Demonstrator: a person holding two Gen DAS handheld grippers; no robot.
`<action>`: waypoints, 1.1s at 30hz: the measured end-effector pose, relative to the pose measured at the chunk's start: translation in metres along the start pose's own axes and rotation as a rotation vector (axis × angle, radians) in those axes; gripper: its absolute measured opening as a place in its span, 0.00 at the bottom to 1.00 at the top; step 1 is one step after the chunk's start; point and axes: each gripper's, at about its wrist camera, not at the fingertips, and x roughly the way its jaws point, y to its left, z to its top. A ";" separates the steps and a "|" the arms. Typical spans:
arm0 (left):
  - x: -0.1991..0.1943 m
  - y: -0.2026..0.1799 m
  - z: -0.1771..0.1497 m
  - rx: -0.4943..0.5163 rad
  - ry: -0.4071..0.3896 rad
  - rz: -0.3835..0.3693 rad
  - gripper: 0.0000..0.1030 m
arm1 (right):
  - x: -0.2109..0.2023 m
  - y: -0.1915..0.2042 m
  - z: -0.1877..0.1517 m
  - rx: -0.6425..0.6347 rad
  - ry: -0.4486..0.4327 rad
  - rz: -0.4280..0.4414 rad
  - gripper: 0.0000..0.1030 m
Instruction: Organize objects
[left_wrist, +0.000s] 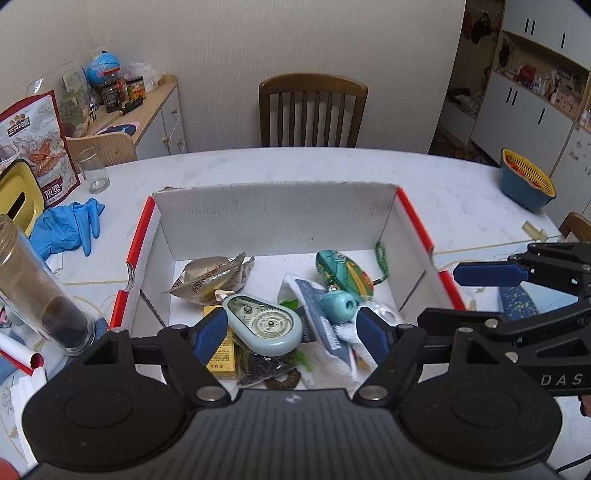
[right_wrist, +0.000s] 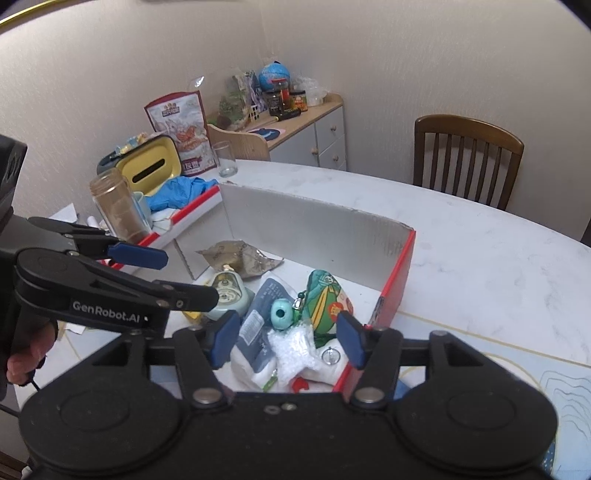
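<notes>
Step in hand: both grippers hang above the cardboard box (left_wrist: 275, 210) with nothing in them; by my reading a drop-off has just finished, or the next pick is being sized up.
Left gripper (left_wrist: 293, 332): jaws apart, nothing between the pads; the pale green tape dispenser (left_wrist: 260, 323) lies in the box below the gap, not touched.
Right gripper (right_wrist: 286, 339): jaws apart and empty, over the white knitted piece (right_wrist: 291, 350) and the teal bead (right_wrist: 281, 314).
Box: on the white tabletop (left_wrist: 295, 166), flaps with red edges folded out, open side up.
Box contents: crumpled foil packet (left_wrist: 212, 275) at 10 o'clock of the floor, green printed pouch (left_wrist: 343, 271) at 2 o'clock, grey-blue packet (left_wrist: 314, 306) near the middle, yellow carton (left_wrist: 223, 356) at 7 o'clock under the dispenser.
Still outside the box: blue gloves (left_wrist: 64, 227) at 9 o'clock of the box, empty glass (left_wrist: 92, 170) at 10 o'clock, tall jar (left_wrist: 37, 280) at 8 o'clock, blue basket with a yellow strainer (left_wrist: 526, 181) at 2 o'clock.
Progress: judged well along, as the box already holds many small things.
Next move calls for: choosing one loose thing on the tabletop, likely the gloves, lowering open jaws around it and closing before lifting clear of the flap.
Caution: the soft gloves may slip or trail over the box wall.
</notes>
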 end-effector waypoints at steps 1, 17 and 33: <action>-0.002 0.000 0.000 -0.004 -0.003 -0.001 0.74 | -0.003 0.000 -0.001 0.000 -0.003 0.000 0.60; -0.028 0.002 -0.007 -0.094 -0.045 0.040 0.85 | -0.036 -0.005 -0.010 0.055 -0.073 0.016 0.91; -0.046 -0.003 -0.020 -0.114 -0.083 0.056 1.00 | -0.051 -0.001 -0.021 0.079 -0.131 -0.021 0.99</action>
